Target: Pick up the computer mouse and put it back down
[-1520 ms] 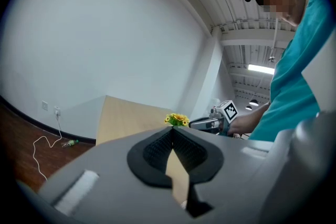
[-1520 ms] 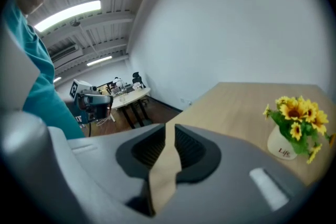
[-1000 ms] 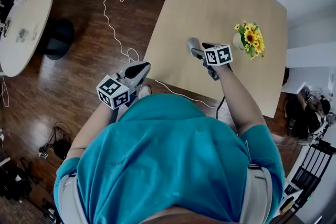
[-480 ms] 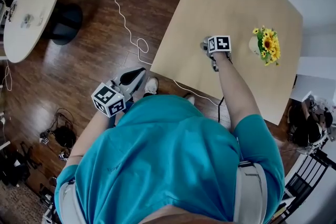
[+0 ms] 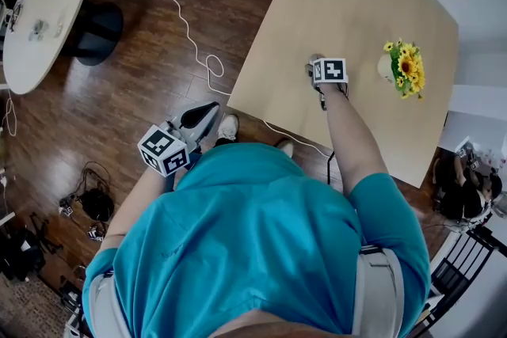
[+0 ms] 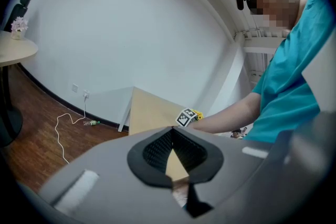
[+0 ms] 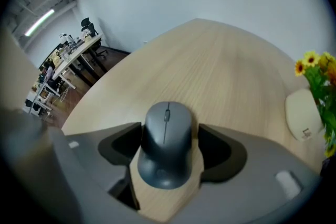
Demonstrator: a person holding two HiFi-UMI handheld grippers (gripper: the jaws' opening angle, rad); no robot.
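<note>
**Computer mouse straddled on the tabletop, not yet squeezed**

Nearest in my right gripper view, the mouse lies flat on the tabletop at lower centre. The right gripper comes down over it steeply, so one pad faces each flank for a clean lift. Its jaws stand wide and have just been closing a little. A sliver of wood shows beside the right pad, so I judge there is no grip yet. The head view hides the mouse almost wholly under the marker cube; only the right gripper view shows that gap. My left gripper hangs off the tabletop over the floor, jaws together and empty, kept clear. Farther off at right, a vase of sunflowers stands well apart.
</note>
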